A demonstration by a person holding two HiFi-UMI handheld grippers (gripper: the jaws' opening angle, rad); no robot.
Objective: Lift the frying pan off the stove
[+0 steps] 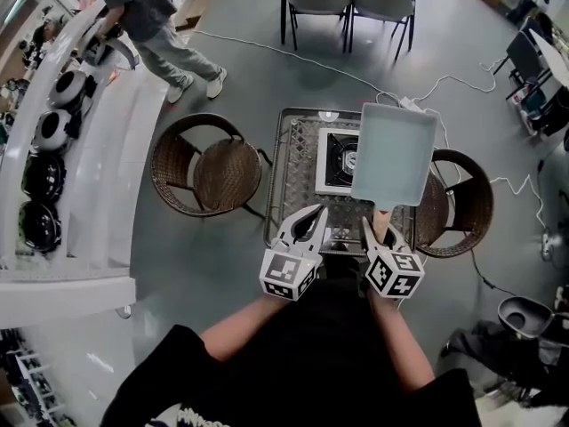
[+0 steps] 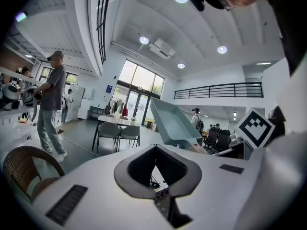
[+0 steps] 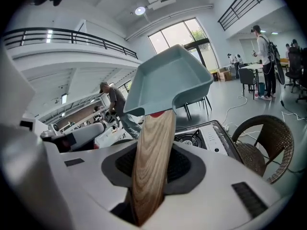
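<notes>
The fingers of the right gripper are clamping the wooden handle of the frying pan, part-way apart with the handle filling the gap between them. The pale blue-green square pan is hanging in the air beyond the fingers, clear of the stove and covering its right side in the head view. The stove is sitting on the wire-topped desk. The fingers of the left gripper are meeting at their tips, gripping nothing, and are hovering over the desk's near edge just beside the right gripper. Wicker chairs are standing on either side of the desk, and a person is walking across the floor further off.
</notes>
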